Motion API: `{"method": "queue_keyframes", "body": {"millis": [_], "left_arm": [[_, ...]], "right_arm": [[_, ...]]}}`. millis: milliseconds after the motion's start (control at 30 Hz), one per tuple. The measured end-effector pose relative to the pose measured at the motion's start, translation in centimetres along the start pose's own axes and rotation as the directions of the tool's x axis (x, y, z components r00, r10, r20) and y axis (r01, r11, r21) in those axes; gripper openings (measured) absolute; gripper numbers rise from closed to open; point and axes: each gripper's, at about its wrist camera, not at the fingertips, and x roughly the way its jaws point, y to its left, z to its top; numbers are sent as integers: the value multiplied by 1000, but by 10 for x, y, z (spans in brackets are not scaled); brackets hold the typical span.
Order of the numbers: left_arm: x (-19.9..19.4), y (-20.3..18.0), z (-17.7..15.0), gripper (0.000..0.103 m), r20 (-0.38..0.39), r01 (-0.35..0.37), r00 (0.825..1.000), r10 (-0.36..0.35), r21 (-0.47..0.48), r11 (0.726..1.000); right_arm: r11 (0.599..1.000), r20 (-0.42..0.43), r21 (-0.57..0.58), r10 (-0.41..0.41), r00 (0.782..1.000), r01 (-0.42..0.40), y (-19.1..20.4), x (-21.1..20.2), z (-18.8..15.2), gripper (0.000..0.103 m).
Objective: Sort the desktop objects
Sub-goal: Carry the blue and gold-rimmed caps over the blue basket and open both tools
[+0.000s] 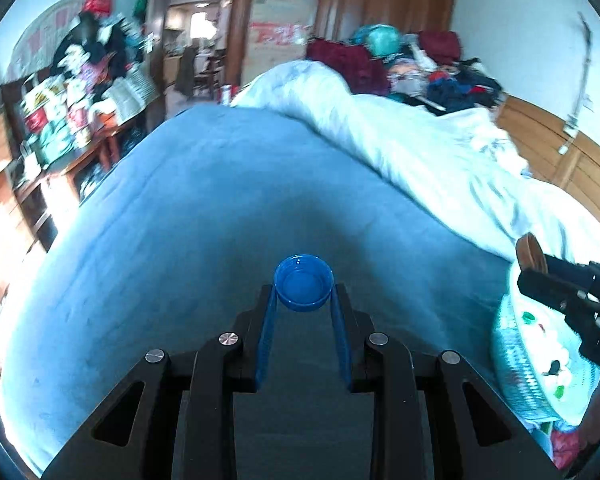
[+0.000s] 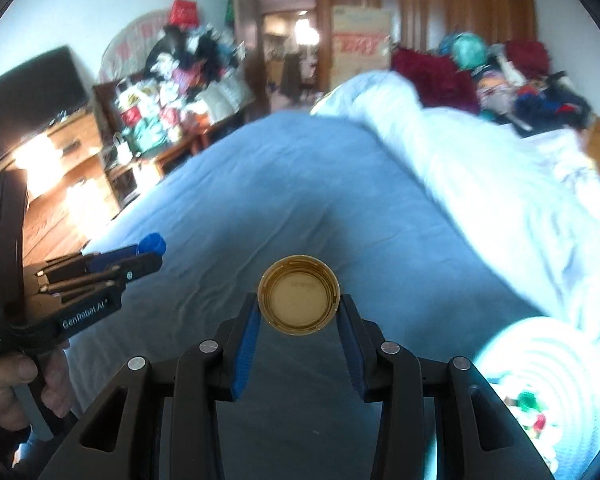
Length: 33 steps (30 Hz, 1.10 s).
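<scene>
While both are carried above the blue bed (image 1: 180,220), a blue cap (image 1: 304,288) is pinched across its rim by the left gripper (image 1: 304,294) and a gold lid (image 2: 299,294) likewise by the right gripper (image 2: 299,308), both judged light, stiff and slippery.

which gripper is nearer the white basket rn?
Right. The right gripper, holding the gold cap, hangs just over the white basket; the left gripper, holding the blue cap, sits further left.

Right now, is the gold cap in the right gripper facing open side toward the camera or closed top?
Open side: the gold cap, pinched in the right gripper, shows its hollow interior and rim.
</scene>
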Motion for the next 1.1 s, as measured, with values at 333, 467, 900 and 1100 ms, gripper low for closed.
{"method": "queue_keyframes", "body": {"millis": [333,467,900,1100], "left_arm": [[-21,-104,14,23,10,111,993,-114,160,981],[-24,-143,18,23,0,154,988,-158,209,966],[-12,-275,46,23,-119,311,950,-288,322,894],[3,-313,41,23,-238,382,919,-314,339,860]], "right_arm": [[985,61,113,-139,988,131,-66,-82,-21,42],[971,65,159,-189,980,177,-95,-106,-31,42],[922,27,261,-303,952,286,-175,-158,-52,43],[911,-25,296,-294,956,288,-202,-153,-60,43]]}}
